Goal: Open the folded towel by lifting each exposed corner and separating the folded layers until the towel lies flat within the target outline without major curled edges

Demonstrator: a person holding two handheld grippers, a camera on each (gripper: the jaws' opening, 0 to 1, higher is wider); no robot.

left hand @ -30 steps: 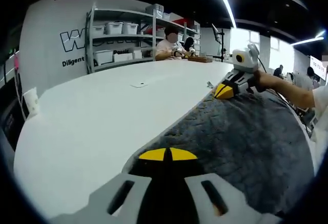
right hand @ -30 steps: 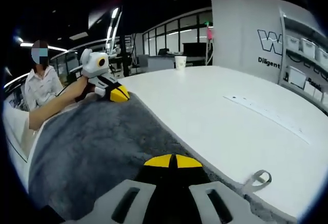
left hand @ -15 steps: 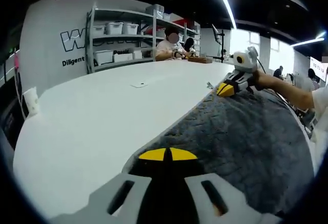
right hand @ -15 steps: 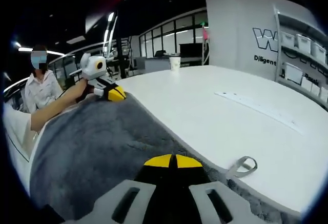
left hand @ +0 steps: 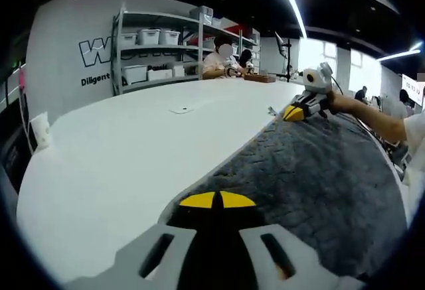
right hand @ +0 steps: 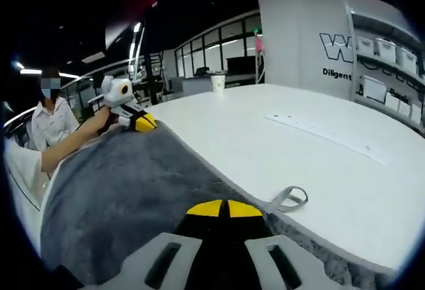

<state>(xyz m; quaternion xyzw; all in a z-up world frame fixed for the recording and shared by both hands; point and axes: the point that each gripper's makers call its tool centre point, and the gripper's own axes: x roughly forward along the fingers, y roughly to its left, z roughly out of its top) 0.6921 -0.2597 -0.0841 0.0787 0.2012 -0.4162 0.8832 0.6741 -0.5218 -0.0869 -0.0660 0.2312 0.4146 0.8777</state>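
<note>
Towel [left hand: 319, 177] on table [left hand: 126, 150], gripper at each far corner; cup [right hand: 218, 81], shelves [left hand: 159, 51] beyond table

Both views are sitting low at opposite ends of the towel [left hand: 319, 184] edge on the table [left hand: 133, 144], looking along it toward each other, each catching the other gripper far off; the left gripper view is facing shelves [left hand: 159, 51]
</note>
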